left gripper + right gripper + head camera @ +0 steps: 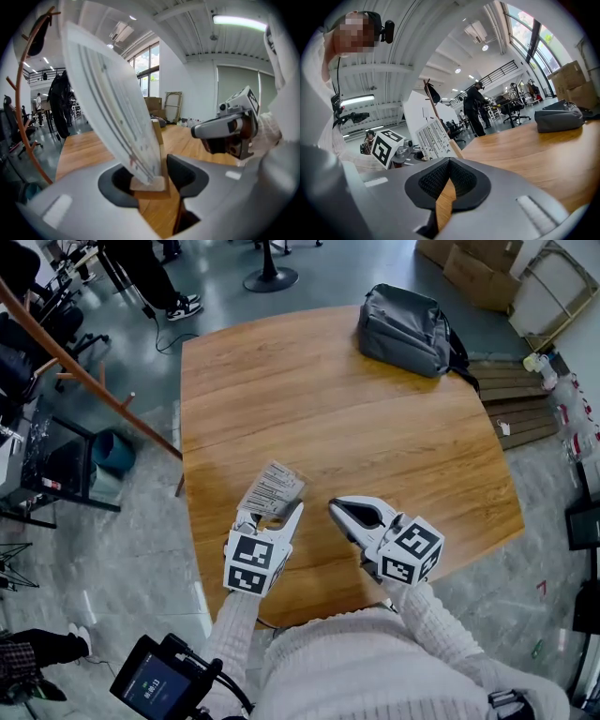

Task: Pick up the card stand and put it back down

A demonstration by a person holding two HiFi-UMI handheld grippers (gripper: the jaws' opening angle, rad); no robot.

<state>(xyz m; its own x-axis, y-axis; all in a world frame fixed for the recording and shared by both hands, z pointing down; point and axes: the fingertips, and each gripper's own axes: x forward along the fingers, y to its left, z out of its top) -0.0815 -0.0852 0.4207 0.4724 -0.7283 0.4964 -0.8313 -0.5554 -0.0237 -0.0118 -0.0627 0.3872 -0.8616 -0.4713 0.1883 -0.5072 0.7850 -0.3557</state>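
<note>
The card stand (273, 489) is a white printed card in a small wooden base. It leans over the near part of the round wooden table (328, 409). My left gripper (272, 515) is shut on it. In the left gripper view the wooden base (149, 183) sits squeezed between the two dark pads (185, 176), and the card (112, 103) rises up and to the left. Whether the base touches the table I cannot tell. My right gripper (337, 508) hovers just right of the stand, shut, with nothing in it. In the right gripper view the card stand (433, 138) shows to the left beyond the closed jaws of my right gripper (450, 162).
A grey backpack (405, 329) lies at the table's far right edge. Wooden pallets (514, 399) and cardboard boxes (478, 268) stand on the floor to the right. A brown coat rack pole (84, 376) slants past the table's left side. People stand by desks in the background.
</note>
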